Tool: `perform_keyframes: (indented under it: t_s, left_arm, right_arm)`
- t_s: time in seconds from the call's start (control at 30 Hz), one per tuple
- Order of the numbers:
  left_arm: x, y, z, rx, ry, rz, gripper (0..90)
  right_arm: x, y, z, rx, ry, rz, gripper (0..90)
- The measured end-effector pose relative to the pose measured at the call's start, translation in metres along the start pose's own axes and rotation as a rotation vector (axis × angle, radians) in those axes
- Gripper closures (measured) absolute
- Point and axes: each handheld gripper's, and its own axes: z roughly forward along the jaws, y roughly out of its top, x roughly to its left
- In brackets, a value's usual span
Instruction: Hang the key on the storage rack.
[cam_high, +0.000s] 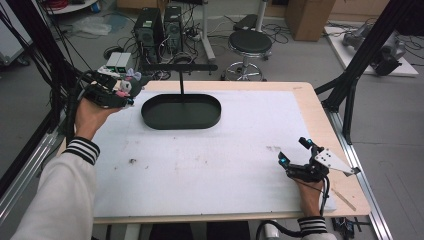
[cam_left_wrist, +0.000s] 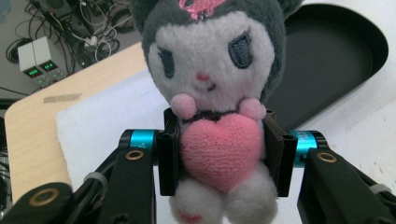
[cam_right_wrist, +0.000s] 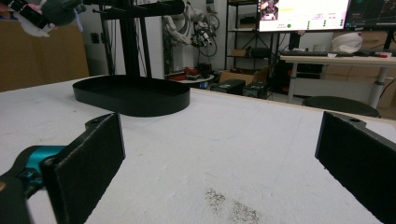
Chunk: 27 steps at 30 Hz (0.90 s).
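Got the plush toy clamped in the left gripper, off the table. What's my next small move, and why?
Probably carry it right, over the black tray. The left gripper pinches the plush toy firmly at its middle, held beside the tray's left end rather than above it. The right gripper rests open, far off.

1. The left gripper (cam_high: 122, 89) is raised at the far left, carried in an upturned left hand (cam_high: 90, 114) on a forearm in a white sleeve with a striped cuff.
2. Its jaws are clamped on something soft between the pads (cam_left_wrist: 168, 154).
3. The right gripper (cam_high: 295, 155) sits low at the near right, jaws spread wide with nothing between them.
4. The right hand (cam_high: 311, 192) grips it from behind, wrist in a striped cuff.
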Motion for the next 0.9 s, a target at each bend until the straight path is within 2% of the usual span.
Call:
perform_keyframes:
  t_s: [0.4, 0.9]
  left_arm:
    - [-0.002, 0.021, 0.003, -0.02, 0.0, 0.001, 57.1]
    - [-0.007, 0.038, 0.015, -0.035, 0.004, 0.001, 57.0]
  right_arm:
    - [0.0, 0.0, 0.0, 0.002, 0.001, 0.004, 0.5]
    - [-0.001, 0.0, 0.0, -0.002, -0.003, 0.004, 0.5]
